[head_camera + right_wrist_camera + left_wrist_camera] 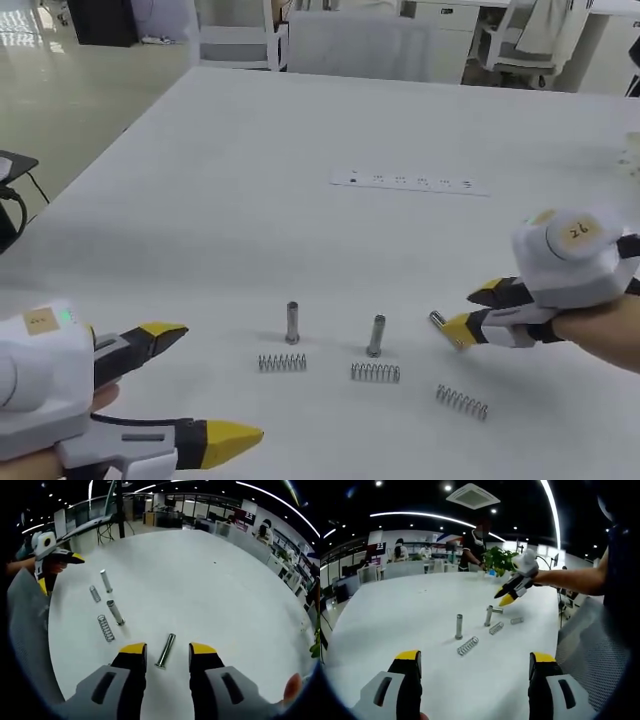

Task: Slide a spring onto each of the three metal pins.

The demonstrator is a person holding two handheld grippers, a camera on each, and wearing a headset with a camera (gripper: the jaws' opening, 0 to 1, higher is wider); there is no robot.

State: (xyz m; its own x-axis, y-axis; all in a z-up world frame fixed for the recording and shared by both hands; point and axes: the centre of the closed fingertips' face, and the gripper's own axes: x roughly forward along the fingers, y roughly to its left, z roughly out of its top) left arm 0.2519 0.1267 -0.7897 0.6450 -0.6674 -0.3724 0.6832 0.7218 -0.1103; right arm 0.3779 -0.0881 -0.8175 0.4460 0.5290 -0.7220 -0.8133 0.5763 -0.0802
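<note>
Shiny cylindrical metal pins; coiled wire springs; smooth white table.

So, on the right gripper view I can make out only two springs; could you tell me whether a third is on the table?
Observer: Yes, the third spring lies flat on the table, just on the person's side of the right gripper.
Operator: Thank you. Is the left gripper carrying anything?
Observer: No, the left gripper is wide open, with nothing between its jaws.
</note>
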